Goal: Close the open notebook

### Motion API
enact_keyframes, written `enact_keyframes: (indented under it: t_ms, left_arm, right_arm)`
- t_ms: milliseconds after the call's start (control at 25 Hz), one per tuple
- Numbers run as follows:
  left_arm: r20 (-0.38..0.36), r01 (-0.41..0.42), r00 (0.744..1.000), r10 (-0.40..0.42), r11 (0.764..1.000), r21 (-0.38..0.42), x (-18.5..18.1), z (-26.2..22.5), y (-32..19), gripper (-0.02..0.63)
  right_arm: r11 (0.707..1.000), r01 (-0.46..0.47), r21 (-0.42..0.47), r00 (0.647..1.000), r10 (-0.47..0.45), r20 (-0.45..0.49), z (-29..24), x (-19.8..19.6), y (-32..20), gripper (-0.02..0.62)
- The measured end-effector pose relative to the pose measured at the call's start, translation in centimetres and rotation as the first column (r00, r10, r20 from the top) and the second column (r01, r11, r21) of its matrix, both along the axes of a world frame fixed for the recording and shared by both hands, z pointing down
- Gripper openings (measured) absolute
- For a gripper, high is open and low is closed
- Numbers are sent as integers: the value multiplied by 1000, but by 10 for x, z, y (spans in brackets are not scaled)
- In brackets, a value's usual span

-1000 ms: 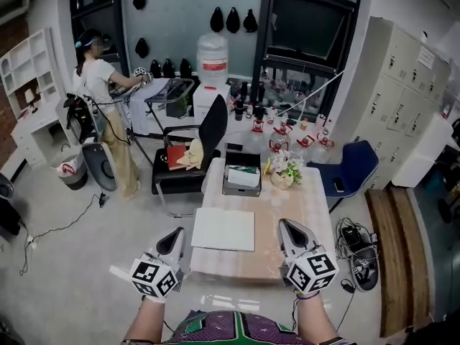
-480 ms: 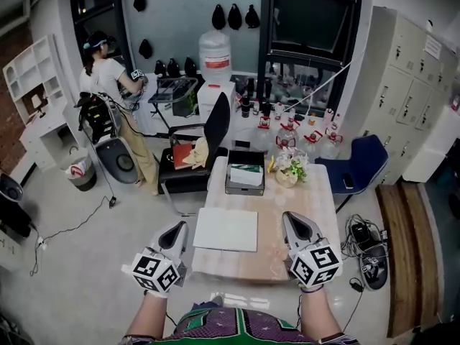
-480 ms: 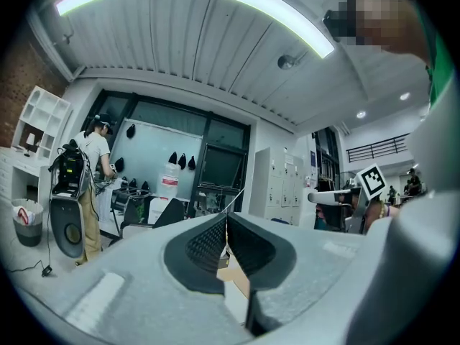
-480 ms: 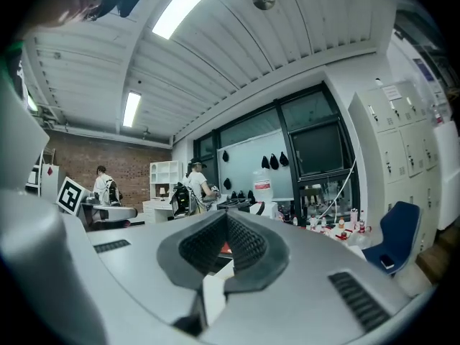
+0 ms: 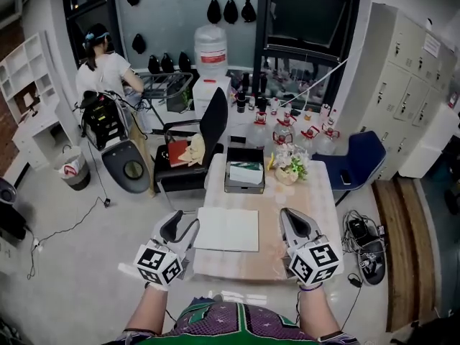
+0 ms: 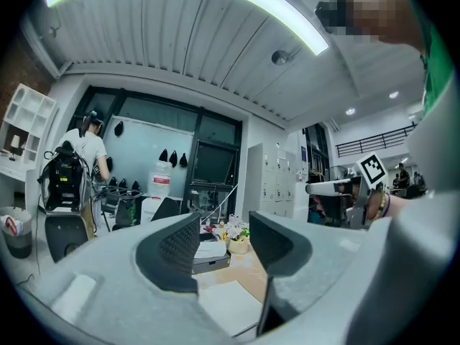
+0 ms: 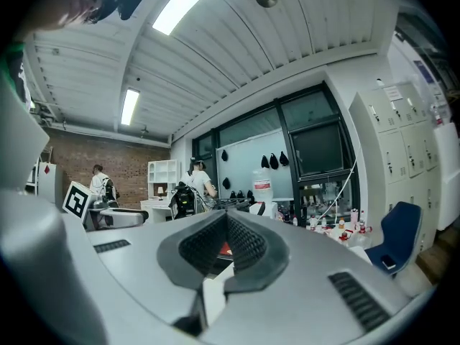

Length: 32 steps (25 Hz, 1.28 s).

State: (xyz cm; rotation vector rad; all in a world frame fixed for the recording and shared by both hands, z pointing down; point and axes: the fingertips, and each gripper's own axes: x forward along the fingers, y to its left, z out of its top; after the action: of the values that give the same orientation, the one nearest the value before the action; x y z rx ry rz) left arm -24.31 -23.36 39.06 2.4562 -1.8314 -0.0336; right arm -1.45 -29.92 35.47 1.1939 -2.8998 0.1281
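Notebook (image 5: 227, 229) sits white and flat on the table (image 5: 302, 192) in head view, left gripper (image 5: 181, 228) just left of it, right gripper (image 5: 290, 217) near its right. Left gripper view: jaws have just been opening, now wide apart, nothing between them, notebook ahead. Right gripper view: jaws pinched together, empty. Guess the left is prepping to catch the cover.

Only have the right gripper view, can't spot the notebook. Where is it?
Observer: Head view shows the notebook lying flat on the table, between the left gripper and the right gripper.
Operator: Left jaws?
Observer: Just been opening; they stand apart with nothing between them.
Operator: Other stuff on the table?
Observer: A dark box and flowers at the far end.
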Motion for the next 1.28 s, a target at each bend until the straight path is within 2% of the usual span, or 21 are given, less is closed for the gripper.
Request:
enact_keyframes:
  t_ms: [200, 360, 480, 760, 920, 1120, 1280]
  left_arm:
    - [-3, -15, 1000, 15, 999, -41, -7, 17, -13, 209]
    - [38, -42, 998, 46, 995, -95, -7, 49, -22, 207]
    - [37, -64, 997, 69, 990, -127, -6, 68, -28, 207]
    - [82, -96, 990, 111, 981, -167, -8, 106, -47, 206]
    - [104, -116, 984, 144, 965, -234, -10, 143, -54, 206]
    - [96, -122, 983, 159, 942, -312, -15, 185, -62, 206]
    - [133, -110, 977, 167, 928, -356, -25, 214, -64, 206]
  right_arm:
    - [1000, 2, -7, 1000, -2, -20, 4, -11, 0, 2]
    - [1000, 1, -28, 999, -2, -34, 16, -17, -1, 2]
    - [999, -2, -39, 999, 0, -40, 23, -22, -1, 2]
    - [999, -15, -49, 998, 12, -57, 41, -29, -4, 2]
    - [996, -38, -85, 997, 32, -73, 57, -29, -6, 2]
    - [991, -54, -119, 995, 44, -86, 71, -34, -12, 2]
    - [989, -53, -135, 994, 39, -104, 74, -46, -14, 2]
